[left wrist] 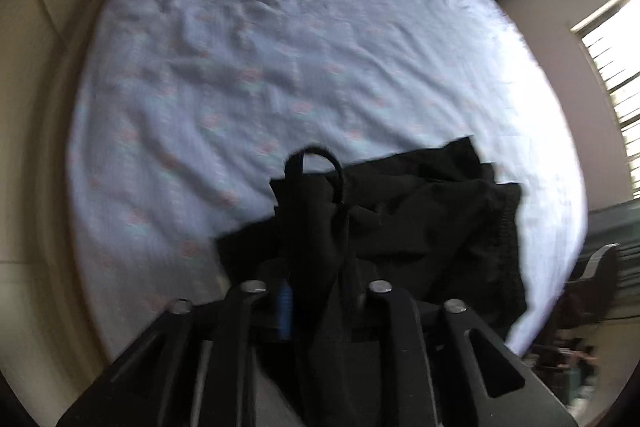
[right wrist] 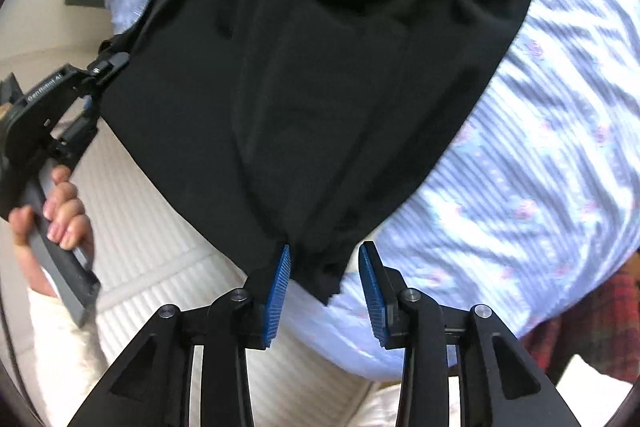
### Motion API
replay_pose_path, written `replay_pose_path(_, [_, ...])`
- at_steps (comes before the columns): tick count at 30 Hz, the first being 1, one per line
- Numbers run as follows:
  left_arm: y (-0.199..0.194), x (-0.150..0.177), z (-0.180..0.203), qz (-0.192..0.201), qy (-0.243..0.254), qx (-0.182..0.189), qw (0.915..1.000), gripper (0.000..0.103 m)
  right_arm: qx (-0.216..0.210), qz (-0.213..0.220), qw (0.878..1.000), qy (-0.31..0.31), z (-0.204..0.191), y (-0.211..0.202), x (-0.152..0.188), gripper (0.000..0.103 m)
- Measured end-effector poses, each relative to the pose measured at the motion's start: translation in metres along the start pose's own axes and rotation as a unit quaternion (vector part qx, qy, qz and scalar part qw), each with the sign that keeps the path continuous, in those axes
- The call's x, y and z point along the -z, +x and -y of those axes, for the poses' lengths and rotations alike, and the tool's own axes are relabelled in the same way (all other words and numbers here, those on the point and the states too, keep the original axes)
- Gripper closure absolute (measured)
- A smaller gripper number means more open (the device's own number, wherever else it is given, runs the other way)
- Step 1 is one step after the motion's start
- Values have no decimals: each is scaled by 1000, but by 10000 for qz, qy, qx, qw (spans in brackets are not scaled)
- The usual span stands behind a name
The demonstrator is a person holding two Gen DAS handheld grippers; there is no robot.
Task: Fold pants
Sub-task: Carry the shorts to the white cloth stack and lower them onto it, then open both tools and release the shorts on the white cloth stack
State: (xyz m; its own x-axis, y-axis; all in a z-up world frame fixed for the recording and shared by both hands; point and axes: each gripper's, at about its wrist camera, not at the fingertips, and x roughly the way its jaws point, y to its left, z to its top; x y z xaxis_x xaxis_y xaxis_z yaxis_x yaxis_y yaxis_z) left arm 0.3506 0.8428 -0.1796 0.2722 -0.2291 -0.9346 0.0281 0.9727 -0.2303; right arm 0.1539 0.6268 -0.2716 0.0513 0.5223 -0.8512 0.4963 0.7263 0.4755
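Note:
Black pants (right wrist: 328, 67) hang from the bed's near edge, partly bunched on the sheet (left wrist: 432, 227). My left gripper (left wrist: 316, 307) is shut on the pants' fabric, which drapes over its fingers; a drawstring loop (left wrist: 320, 159) stands up above it. It also shows in the right wrist view (right wrist: 108, 63), gripping the pants' left edge. My right gripper (right wrist: 324, 287) is open, its blue pads (right wrist: 278, 295) apart, with the pants' lower hem hanging between them and touching the left pad.
The bed has a light blue patterned sheet (left wrist: 280, 47) (right wrist: 540, 167). A cream floor (right wrist: 168, 247) lies beside the bed. A window (left wrist: 616, 75) is at right. A red plaid cloth (right wrist: 600, 315) lies at the right edge.

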Motion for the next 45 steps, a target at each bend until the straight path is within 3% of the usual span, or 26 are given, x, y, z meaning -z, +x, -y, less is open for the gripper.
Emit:
replay_pose_path(3, [-16, 3, 5, 436, 265, -619, 9968, 65, 143, 183, 9996, -171, 0, -16, -2, 63])
replay_pose_path(5, [-29, 8, 6, 604, 362, -727, 9949, 62, 278, 459, 9979, -367, 4, -32, 2, 63])
replay_pose_path(12, [-65, 59, -6, 573, 197, 91, 9981, 59, 575, 1500, 9805, -1128, 9, -102, -1, 48])
replay_pose_path(17, [-91, 108, 5, 695, 470, -26, 9965, 55, 671, 1986, 9597, -1871, 7, -151, 19, 37])
replay_pose_path(23, [-132, 162, 40, 1060, 649, -71, 9922, 32, 896, 2538, 9254, -2668, 11, -208, 49, 21])
replay_pose_path(28, [-156, 189, 102, 1282, 1000, -126, 9866, 20, 1025, 2991, 9023, -2931, 37, -257, 68, 18])
replay_pose_path(30, [-164, 199, 138, 1401, 1214, -104, 9826, 19, 1063, 3120, 8962, -2971, 50, -275, 68, 16])
replay_pose_path(35, [-179, 218, 227, 1753, 1584, -444, 9707, 13, 1028, 3303, 8871, -3055, 94, -324, 64, 16])
replay_pose_path(40, [-184, 240, 307, 1966, 1438, -677, 9675, 10, 913, 3331, 8771, -3336, 147, -376, 49, 16])
replay_pose_path(45, [-178, 260, 380, 2029, 1169, -563, 9706, 8, 822, 3306, 8665, -3649, 192, -425, 29, 16])
